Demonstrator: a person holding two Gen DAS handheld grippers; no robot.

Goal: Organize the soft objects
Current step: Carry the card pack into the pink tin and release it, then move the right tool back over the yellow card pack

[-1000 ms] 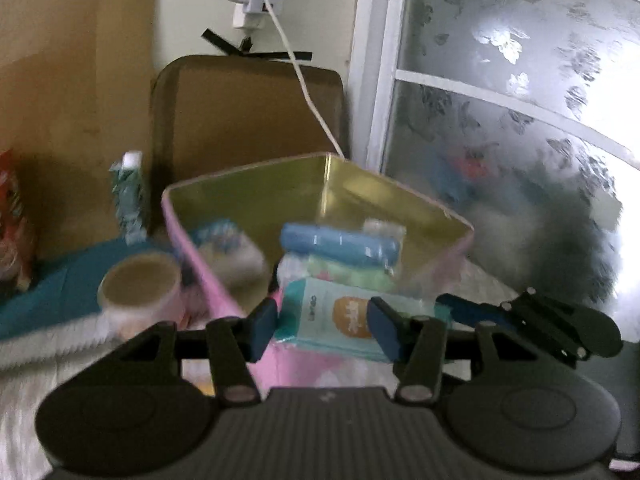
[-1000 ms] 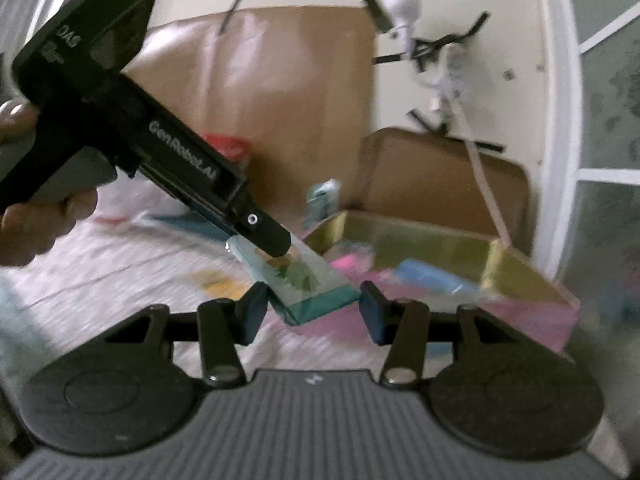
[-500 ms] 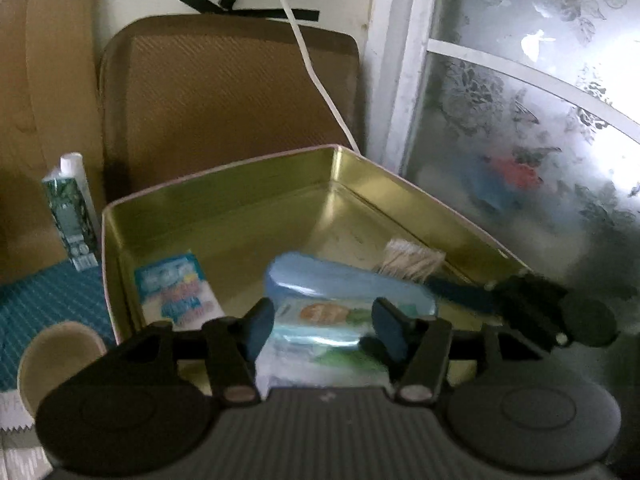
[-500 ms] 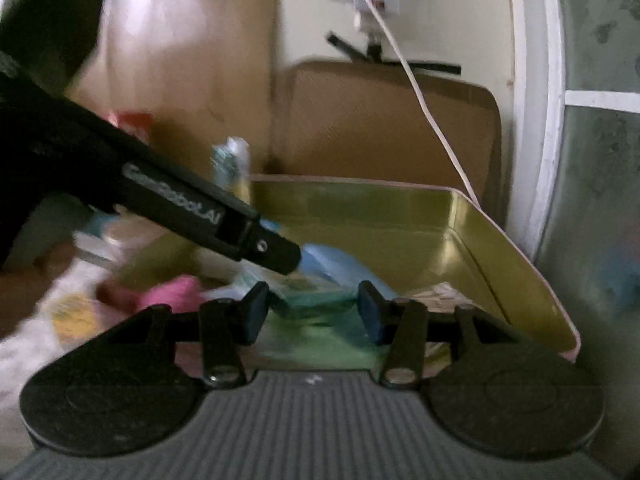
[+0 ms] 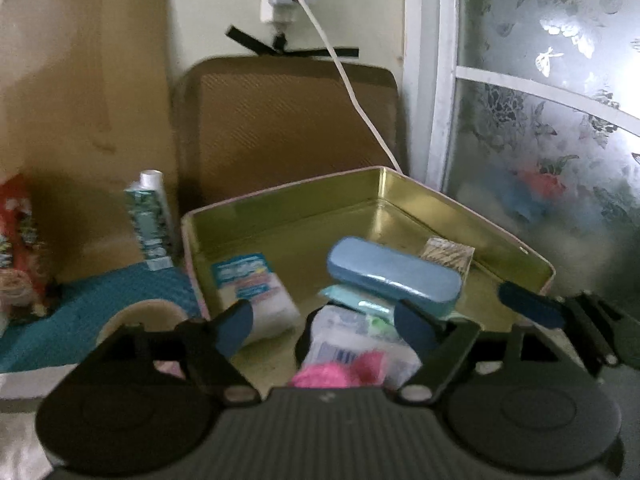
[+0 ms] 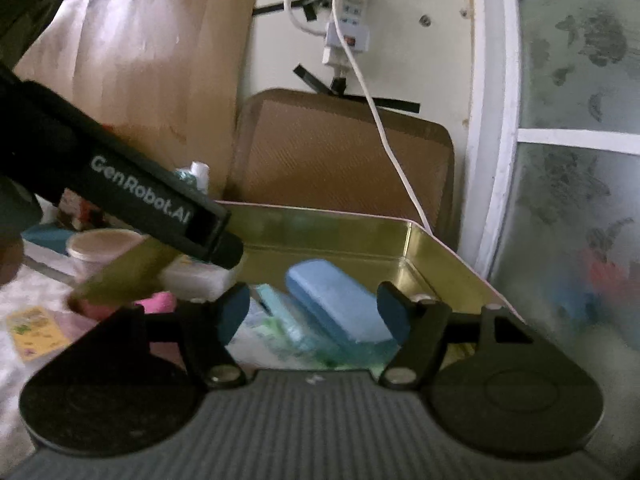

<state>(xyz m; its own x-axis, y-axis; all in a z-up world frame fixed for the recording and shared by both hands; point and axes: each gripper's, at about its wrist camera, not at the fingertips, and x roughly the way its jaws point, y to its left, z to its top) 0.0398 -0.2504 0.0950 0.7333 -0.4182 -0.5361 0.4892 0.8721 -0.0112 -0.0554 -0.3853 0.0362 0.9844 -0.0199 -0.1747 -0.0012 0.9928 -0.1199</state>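
A gold-lined tin tray (image 5: 280, 216) with a pink outside stands by the wall; it also shows in the right wrist view (image 6: 320, 232). In it lie a blue case (image 5: 392, 276), a white tissue pack (image 5: 256, 284), a teal pack (image 5: 352, 300) and a small brown packet (image 5: 448, 252). My left gripper (image 5: 326, 322) is open above the tray's near part, over a white wipes pack (image 5: 360, 344) and a pink fluffy thing (image 5: 324, 376). My right gripper (image 6: 314, 310) is open and empty over the tray, above the blue case (image 6: 336, 304).
A brown board (image 5: 288, 128) leans on the wall behind the tray, with a white cable (image 5: 352, 92) hanging over it. A toothpaste tube (image 5: 150, 216), a teal cloth (image 5: 100, 304) and a tape roll (image 5: 148, 312) lie left. A frosted window (image 5: 540, 140) is on the right.
My left gripper has opened wider and let go of the teal pack, which now lies in the tray under the blue case. Both grippers have shifted over the tray.
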